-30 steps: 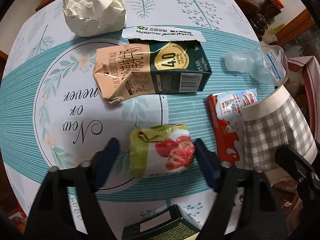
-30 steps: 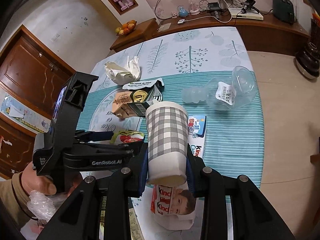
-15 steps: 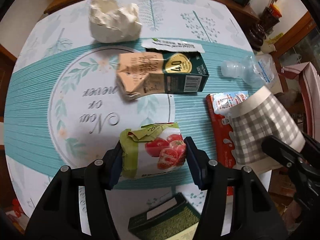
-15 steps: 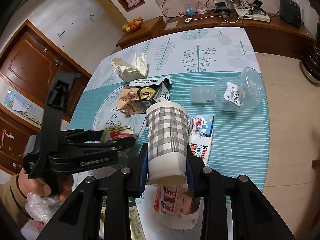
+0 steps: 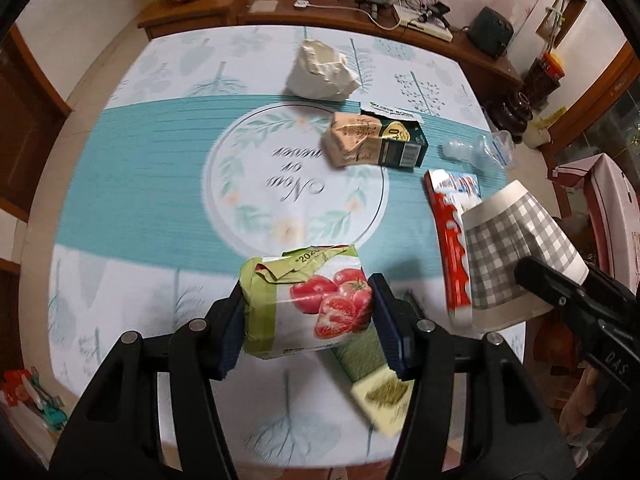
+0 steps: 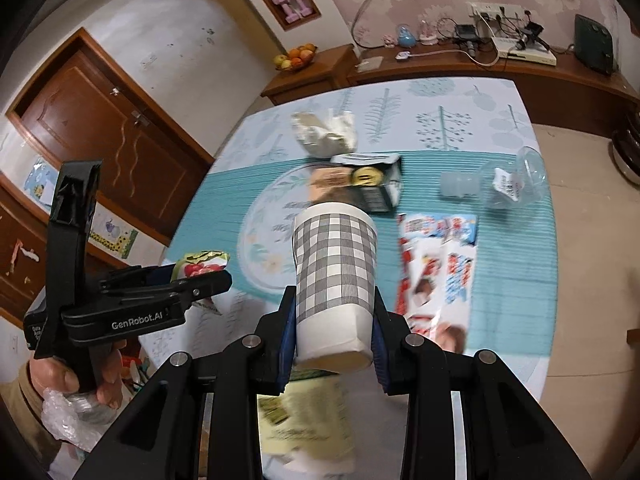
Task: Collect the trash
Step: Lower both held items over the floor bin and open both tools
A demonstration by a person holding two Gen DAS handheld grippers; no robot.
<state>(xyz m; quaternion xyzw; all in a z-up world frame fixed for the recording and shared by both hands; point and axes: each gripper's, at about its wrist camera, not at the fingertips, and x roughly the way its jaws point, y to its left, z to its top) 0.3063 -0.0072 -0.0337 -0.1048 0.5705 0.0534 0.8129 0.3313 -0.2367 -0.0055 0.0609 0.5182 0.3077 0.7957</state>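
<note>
Left gripper (image 5: 306,324) was clamped on my tomato pack (image 5: 308,304), clear above the table (image 5: 140,184); my right gripper (image 6: 334,344) squeezed the cup (image 6: 334,276). Remaining trash lay ahead: a carton (image 5: 376,142), long axis crosswise, roughly between both hands, and the wrapper (image 5: 450,236) nearer my right.

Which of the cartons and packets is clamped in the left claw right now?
The tomato-print packet, pinched between the left claw. The brown-and-green milk carton and the red-and-white Kinder packet lie untouched on the table.
</note>
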